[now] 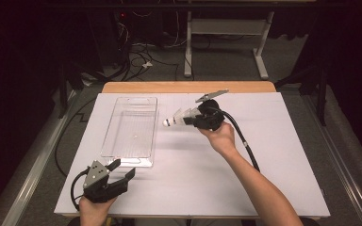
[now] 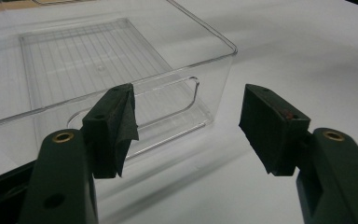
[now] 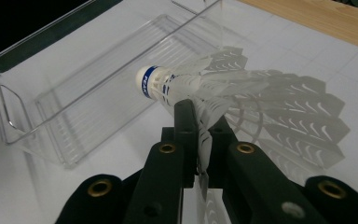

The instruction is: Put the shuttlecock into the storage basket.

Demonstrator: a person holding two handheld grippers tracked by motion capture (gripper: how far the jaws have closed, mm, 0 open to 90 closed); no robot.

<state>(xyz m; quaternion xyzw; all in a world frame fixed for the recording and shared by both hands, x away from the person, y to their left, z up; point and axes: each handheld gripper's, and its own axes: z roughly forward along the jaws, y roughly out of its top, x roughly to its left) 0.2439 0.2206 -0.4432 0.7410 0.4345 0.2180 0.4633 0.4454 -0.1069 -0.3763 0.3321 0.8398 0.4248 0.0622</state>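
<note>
White sheeting covers the worktop, and on it, toward the left and near the far wooden edge, lies a clear plastic bin, long, shallow and with nothing inside it. Everything else is placed by that bin. Just off its right wall, held above the sheet, the right tool is clenched on a white shuttlecock; the right gripper view shows the two black jaws pinching the feather skirt low down, with the blue-banded cork pointing toward the bin's open top. The shuttlecock has been lifted clear of the worktop and is close beside the bin, though not yet over its rim. At the bin's near short end, the one with the cut-out handle, the left tool waits with its jaws spread wide and nothing between them, its pads apart and short of the plastic. Judged from this, the pick-up is done and the carry is roughly half made: what seems left is the short passage over the right wall, the lowering into the bin and the letting go. The left tool looks placed to steady the bin, but it has not taken hold of it. The grip on thin feathers looks slight, so a slip in transit is possible.
</note>
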